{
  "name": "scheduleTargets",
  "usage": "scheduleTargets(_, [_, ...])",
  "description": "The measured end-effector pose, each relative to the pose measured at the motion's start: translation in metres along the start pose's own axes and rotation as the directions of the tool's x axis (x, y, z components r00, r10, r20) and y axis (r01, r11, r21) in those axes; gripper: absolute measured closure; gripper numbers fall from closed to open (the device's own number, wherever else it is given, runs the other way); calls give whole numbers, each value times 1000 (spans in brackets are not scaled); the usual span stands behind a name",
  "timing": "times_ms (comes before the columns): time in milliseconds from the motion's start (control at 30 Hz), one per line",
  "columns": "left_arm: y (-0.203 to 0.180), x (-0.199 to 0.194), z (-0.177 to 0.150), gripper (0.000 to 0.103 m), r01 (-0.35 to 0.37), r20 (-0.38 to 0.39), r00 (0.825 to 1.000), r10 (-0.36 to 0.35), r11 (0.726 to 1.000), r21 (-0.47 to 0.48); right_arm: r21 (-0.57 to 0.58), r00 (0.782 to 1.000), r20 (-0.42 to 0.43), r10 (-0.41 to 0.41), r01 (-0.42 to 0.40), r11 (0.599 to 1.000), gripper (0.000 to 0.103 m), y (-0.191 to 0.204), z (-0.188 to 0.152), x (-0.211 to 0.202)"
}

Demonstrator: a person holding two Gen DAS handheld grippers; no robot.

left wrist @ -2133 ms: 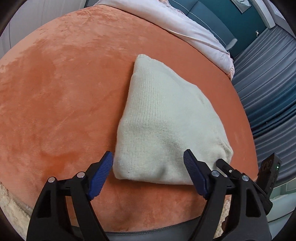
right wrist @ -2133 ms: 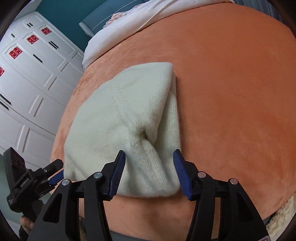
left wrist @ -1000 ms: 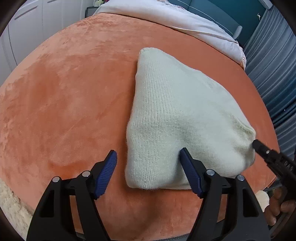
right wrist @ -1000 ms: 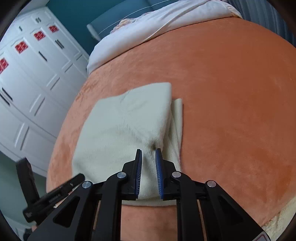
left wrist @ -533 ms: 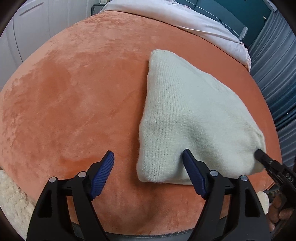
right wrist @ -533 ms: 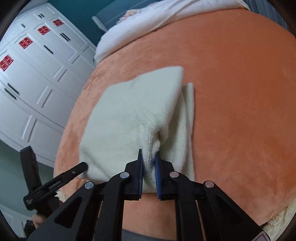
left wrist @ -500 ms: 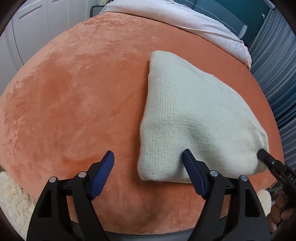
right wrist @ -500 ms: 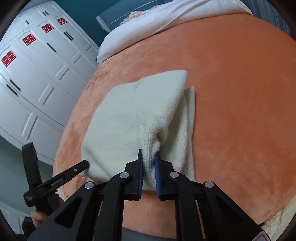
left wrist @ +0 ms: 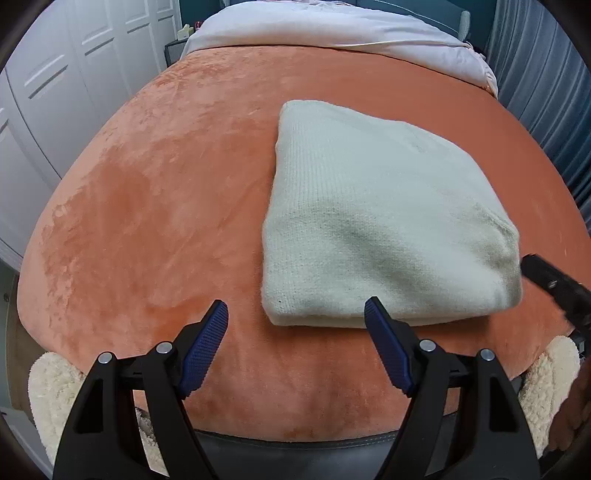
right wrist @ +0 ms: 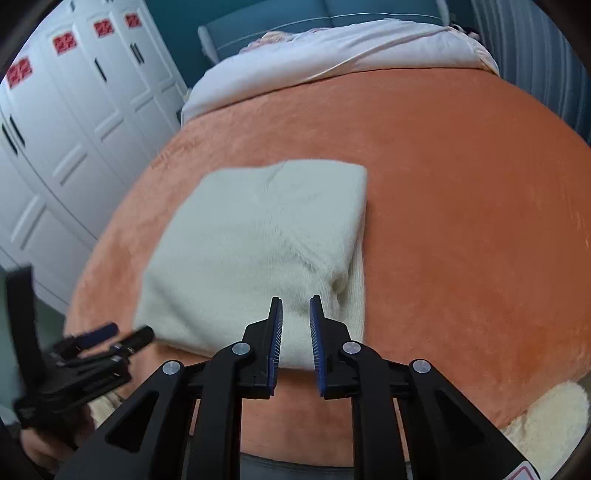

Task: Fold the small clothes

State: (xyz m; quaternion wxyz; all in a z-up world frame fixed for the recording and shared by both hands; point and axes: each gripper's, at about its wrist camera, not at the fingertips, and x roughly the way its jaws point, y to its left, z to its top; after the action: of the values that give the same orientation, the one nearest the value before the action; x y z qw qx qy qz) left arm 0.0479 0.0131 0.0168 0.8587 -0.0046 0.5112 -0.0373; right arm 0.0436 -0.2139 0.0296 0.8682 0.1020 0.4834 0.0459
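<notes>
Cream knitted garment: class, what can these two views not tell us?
- Both views: the cream knitted garment is folded, so its type, sleeves and inner layers are hidden.
- Both views: its underside lies against the orange blanket.
- Right wrist view: motion blur smears its knit and the left tongs.

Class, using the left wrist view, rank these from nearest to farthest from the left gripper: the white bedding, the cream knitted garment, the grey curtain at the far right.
1. cream knitted garment: just ahead of the left gripper, lying right of centre on the orange blanket.
2. white bedding: across the far end of the bed.
3. grey curtain: far right, about as distant as the bedding; too close to call.
</notes>
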Motion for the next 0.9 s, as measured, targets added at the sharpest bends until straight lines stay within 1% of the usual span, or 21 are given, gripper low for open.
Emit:
scheduleTargets(33, [-3, -2, 0, 29, -3, 4, 1000, 3, 1000, 8, -36, 997, -50, -55, 53, 998, 94, 1, -2, 17])
scheduleTargets(67, [-5, -3, -1, 29, -7, 5, 1000, 7, 1000, 13, -57, 987, -130, -94, 87, 995, 100, -2, -9, 39])
scheduleTargets(100, [-8, -6, -2, 29, -14, 4, 1000, 14, 1000, 16, -36, 983, -163, -84, 79, 996, 103, -8, -15, 48])
scheduleTargets(167, [-10, -11, -4, 28, -21, 12, 1000, 21, 1000, 19, 38, 990, -137, -44, 50, 998, 102, -12, -14, 33])
scheduleTargets(233, [-13, -16, -6, 28, -34, 25, 999, 33, 999, 24, 63, 995, -99, -20, 27, 998, 97, -11, -12, 12])
scheduleTargets(267, [-15, -17, -8, 28, -38, 28, 999, 37, 999, 26, 57, 997, -72, -24, 28, 998, 96, -10, -13, 1])
scheduleTargets(300, [-17, -17, -9, 28, -44, 32, 999, 43, 999, 29, 45, 998, -53, -34, 36, 998, 91, -10, -16, -8])
scheduleTargets(367, [-22, -17, -12, 28, -57, 36, 998, 56, 998, 34, 30, 997, -10, -80, 80, 996, 85, -7, -22, -23])
scheduleTargets(400, [-24, -19, -14, 27, -63, 38, 997, 62, 997, 35, 36, 996, 6, -92, 92, 995, 78, -7, -25, -28])
scheduleTargets(433, [-26, -20, -16, 23, -67, 44, 997, 66, 997, 34, 53, 994, 17, -104, 103, 993, 68, -9, -30, -33])
scheduleTargets(467, [-27, -23, -18, 17, -72, 52, 996, 70, 997, 29, 73, 993, 24, -114, 112, 991, 63, -5, -32, -35])
scheduleTargets(500, [-28, -26, -20, 15, -80, 66, 995, 79, 997, 21, 96, 992, 34, -120, 116, 989, 56, -5, -38, -40])
scheduleTargets(533, [-28, -29, -22, 15, -90, 82, 993, 88, 996, 14, 109, 992, 41, -123, 118, 987, 53, 4, -41, -40])
scheduleTargets(633, [-31, -33, -30, 13, -120, 111, 987, 119, 993, 2, 97, 989, 48, -143, 138, 986, 48, 9, -52, -39])
scheduleTargets(700, [-33, -32, -36, 13, -119, 112, 987, 118, 993, 4, 77, 987, 49, -155, 151, 985, 48, 13, -64, -40])
scheduleTargets(767, [-35, -31, -42, 13, -135, 118, 984, 134, 991, 2, 60, 985, 55, -166, 162, 985, 48, 16, -71, -37])
scheduleTargets(900, [-36, -29, -53, 13, -144, 133, 981, 144, 990, -7, 51, 983, 63, -169, 166, 985, 46, 19, -84, -35])
